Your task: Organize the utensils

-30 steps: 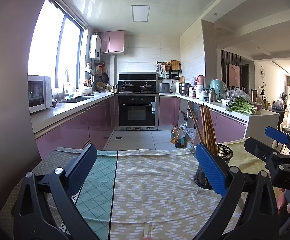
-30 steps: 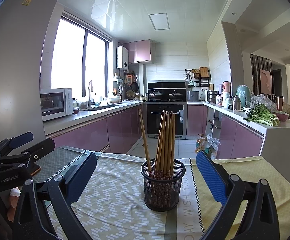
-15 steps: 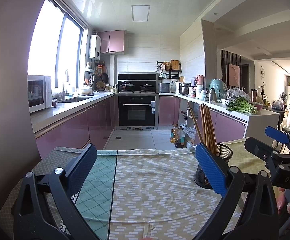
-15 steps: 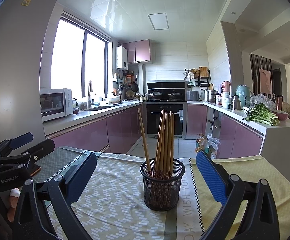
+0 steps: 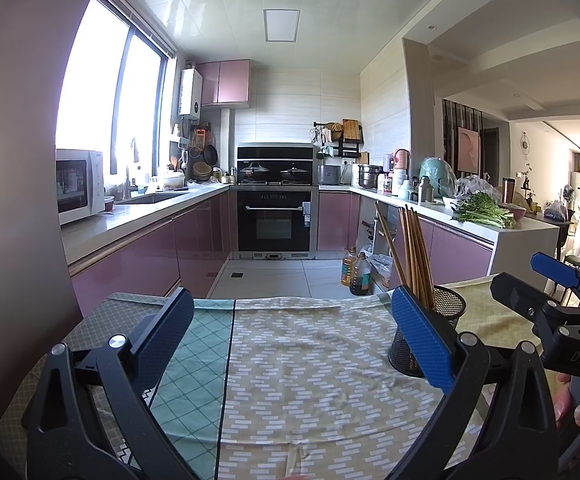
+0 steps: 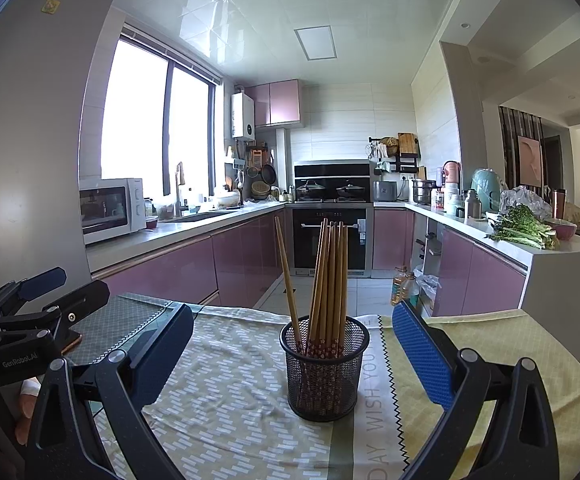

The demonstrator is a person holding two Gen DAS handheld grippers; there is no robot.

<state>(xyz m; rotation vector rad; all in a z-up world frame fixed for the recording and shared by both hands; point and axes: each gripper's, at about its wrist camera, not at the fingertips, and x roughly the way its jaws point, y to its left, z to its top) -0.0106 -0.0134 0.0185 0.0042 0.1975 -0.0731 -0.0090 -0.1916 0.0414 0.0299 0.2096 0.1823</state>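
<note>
Wooden chopsticks (image 6: pixel 328 280) stand in round mesh cup (image 6: pixel 324 376); both grippers' jaws wide, empty.

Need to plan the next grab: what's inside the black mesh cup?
The mesh cup holds a bundle of wooden chopsticks standing upright, one leaning off to the left. Red patterned ends show through the mesh. The cup's bottom is covered by them, so anything smaller there can't be seen.

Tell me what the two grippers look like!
Both look alike: black plastic frames with silver bolts and two long fingers faced with bumpy blue pads. The left gripper says "GenRobot.AI" in white on its side; the right gripper shows "DAS". No cables or sleeves show.
</note>
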